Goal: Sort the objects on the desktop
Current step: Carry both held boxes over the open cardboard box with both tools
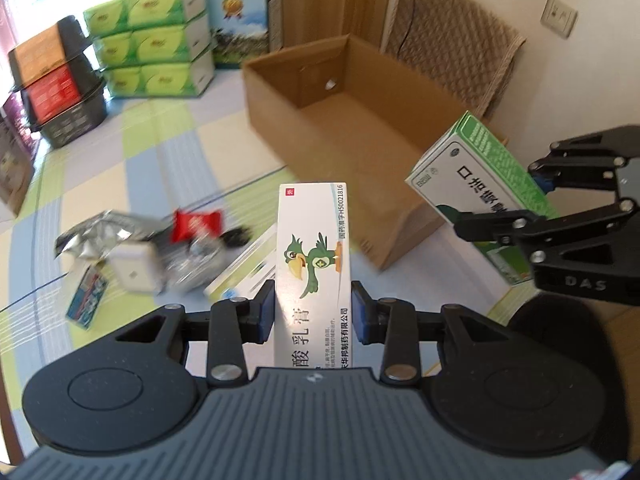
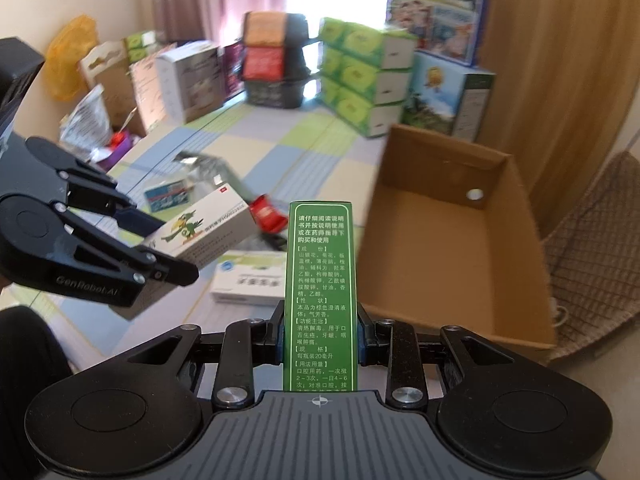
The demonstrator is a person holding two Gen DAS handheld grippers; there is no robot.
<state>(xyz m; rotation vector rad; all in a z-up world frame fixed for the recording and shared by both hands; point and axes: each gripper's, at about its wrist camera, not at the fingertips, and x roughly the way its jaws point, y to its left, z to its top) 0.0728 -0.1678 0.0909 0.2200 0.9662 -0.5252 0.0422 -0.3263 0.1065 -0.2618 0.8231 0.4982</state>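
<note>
My left gripper (image 1: 313, 312) is shut on a white ointment box with a green bird (image 1: 313, 248), held above the checked tablecloth. The right gripper (image 1: 516, 200) comes in from the right of that view, shut on a green and white medicine box (image 1: 476, 184) near the open cardboard box (image 1: 340, 120). In the right wrist view my right gripper (image 2: 320, 336) clamps the green medicine box (image 2: 319, 292) upright, and the left gripper (image 2: 160, 248) holds the bird box (image 2: 204, 228) at the left. The cardboard box (image 2: 452, 240) lies ahead to the right, with nothing seen inside.
Loose items lie on the cloth: a silver foil bag (image 1: 100, 232), a red packet (image 1: 196, 224), a white case (image 1: 134, 266), a small blue pack (image 1: 86, 296) and a white flat box (image 2: 250, 278). Stacked green tissue cartons (image 1: 156, 48) and black crates (image 1: 56, 80) stand behind. A wicker chair (image 1: 452, 48) is beyond the box.
</note>
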